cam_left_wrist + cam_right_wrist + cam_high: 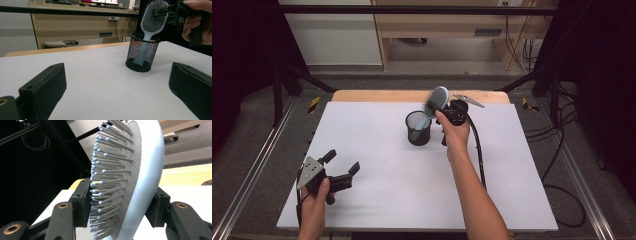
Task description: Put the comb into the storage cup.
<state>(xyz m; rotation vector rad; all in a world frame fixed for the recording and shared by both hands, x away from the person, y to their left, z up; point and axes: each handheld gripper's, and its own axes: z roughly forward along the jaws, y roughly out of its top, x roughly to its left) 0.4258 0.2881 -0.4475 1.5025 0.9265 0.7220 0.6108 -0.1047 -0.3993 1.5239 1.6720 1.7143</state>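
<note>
Brush: pale-blue oval paddle hairbrush, handle down in black wire-mesh cylinder cup, head sticking out the top, leaning toward 1 o'clock.
Cup: mid-counter, slightly toward 12, upright on white counter.
R hand-held gripper: at brush head from 3 o'clock side, jaws either side of head, one on bristles, other on smooth back; grip on head, looks light.
L hand-held gripper: open, nothing between jaws, resting near 8 o'clock corner, well apart from cup.
Key relation: brush long axis near-vertical, tilted; R hand much nearer.
Next, judged: release or lift straight along axis; cup rim may snag the handle.
Obstacles: none near cup.
</note>
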